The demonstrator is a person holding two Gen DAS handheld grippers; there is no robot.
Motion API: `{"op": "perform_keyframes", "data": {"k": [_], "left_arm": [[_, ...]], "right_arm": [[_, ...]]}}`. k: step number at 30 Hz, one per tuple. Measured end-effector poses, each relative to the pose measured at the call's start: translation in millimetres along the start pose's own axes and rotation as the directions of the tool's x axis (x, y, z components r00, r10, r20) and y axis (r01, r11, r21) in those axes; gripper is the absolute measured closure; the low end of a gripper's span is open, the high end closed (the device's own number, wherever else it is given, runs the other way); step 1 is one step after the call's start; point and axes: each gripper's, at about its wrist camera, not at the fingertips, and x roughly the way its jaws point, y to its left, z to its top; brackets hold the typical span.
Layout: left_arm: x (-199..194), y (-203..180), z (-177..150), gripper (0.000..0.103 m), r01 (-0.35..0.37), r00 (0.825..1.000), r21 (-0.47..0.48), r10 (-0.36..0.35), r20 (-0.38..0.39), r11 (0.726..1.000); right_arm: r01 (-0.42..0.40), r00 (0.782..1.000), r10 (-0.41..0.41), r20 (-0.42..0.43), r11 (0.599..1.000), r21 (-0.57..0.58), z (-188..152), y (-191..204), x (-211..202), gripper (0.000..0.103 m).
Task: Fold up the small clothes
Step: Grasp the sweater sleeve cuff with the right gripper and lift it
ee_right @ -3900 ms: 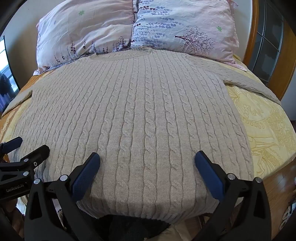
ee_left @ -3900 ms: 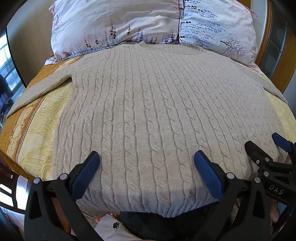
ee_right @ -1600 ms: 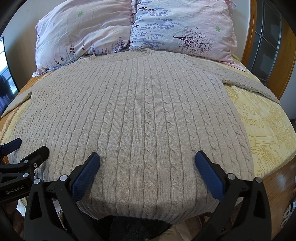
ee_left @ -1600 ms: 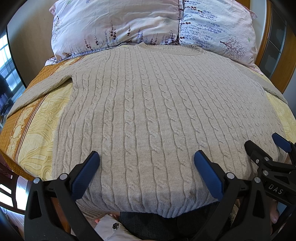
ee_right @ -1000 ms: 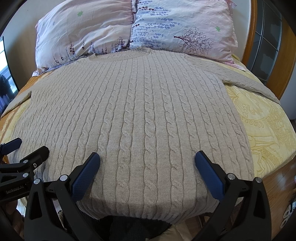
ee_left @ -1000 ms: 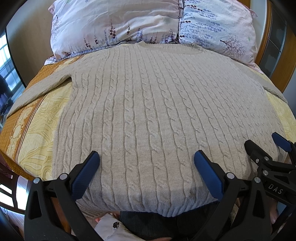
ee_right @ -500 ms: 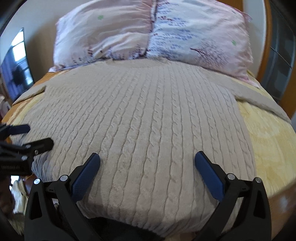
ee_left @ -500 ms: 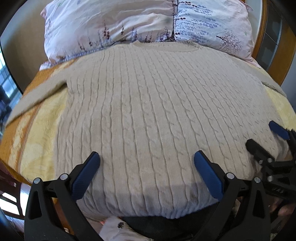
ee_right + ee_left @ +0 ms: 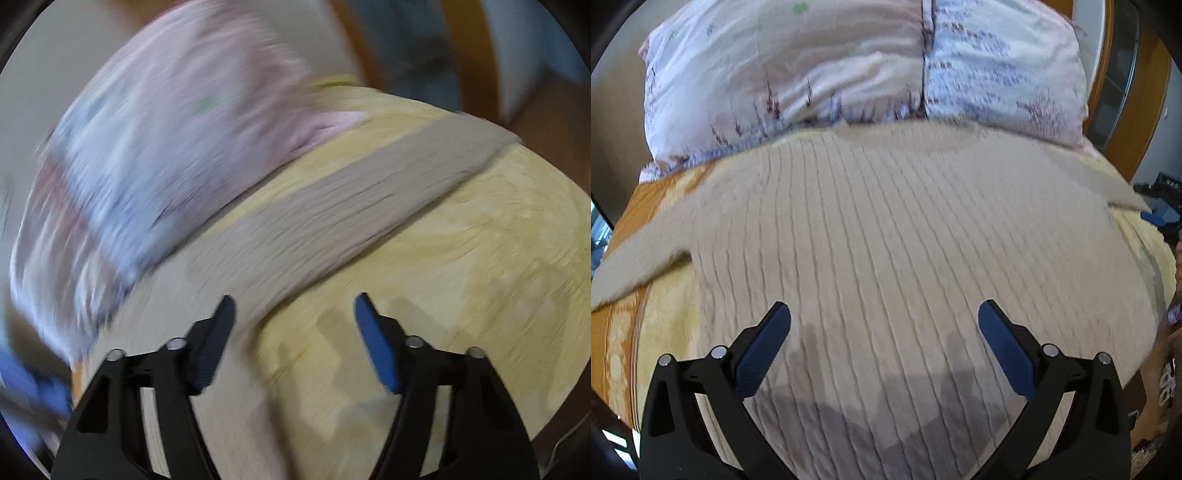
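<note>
A beige cable-knit sweater [image 9: 886,236] lies flat on the bed, collar toward the pillows, its left sleeve [image 9: 639,258] stretched out to the side. My left gripper [image 9: 884,325] hovers open over the lower body of the sweater, nothing between its blue pads. In the blurred right wrist view, the sweater's right sleeve [image 9: 354,195] runs diagonally across the yellow bedspread [image 9: 480,266]. My right gripper [image 9: 293,314] hangs above the bedspread just below that sleeve; its jaws are closing, with nothing between them. A blue tip of the right gripper [image 9: 1152,216] shows at the far right edge.
Two floral pillows [image 9: 820,70] lie at the head of the bed, against a wooden headboard [image 9: 1104,44]. An orange-patterned band of the bedspread [image 9: 624,332] runs along the left bed edge. A hand [image 9: 1178,258] shows at the right edge.
My right gripper swung right and rolled, from over the sweater's hem to beside the right sleeve, and its jaws narrowed. My left gripper moved forward over the sweater body, staying open.
</note>
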Motion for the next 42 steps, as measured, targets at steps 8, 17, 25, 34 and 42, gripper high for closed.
{"op": "perform_keyframes", "data": {"k": [8,17,25,34,42], "left_arm": [[9,18,31,0.002,0.063,0.996,-0.028,-0.061,0.070,0.998],[30,40,50,0.002,0.121,0.993,-0.118,-0.120,0.018,0.986],[39,59,54,0.002,0.142,0.990,-0.179,-0.143,0.007,0.974],[27,68,55,0.002,0.126,0.988,-0.183,-0.107,0.112,0.975],[18,65,58,0.002,0.143,0.976,-0.172,-0.110,0.186,0.975]], "right_arm": [[0.021,1.000,-0.025,0.013,0.968,0.251,38,-59,31,0.062],[0.028,0.996,-0.048,0.071,0.964,0.263,49,-71,36,0.085],[0.060,0.985,-0.080,0.150,0.989,0.132,53,-41,23,0.092],[-0.100,0.969,0.141,0.201,0.974,-0.201,28,74,-13,0.093],[-0.353,0.932,0.289,-0.218,0.859,-0.371,-90,174,48,0.093]]}}
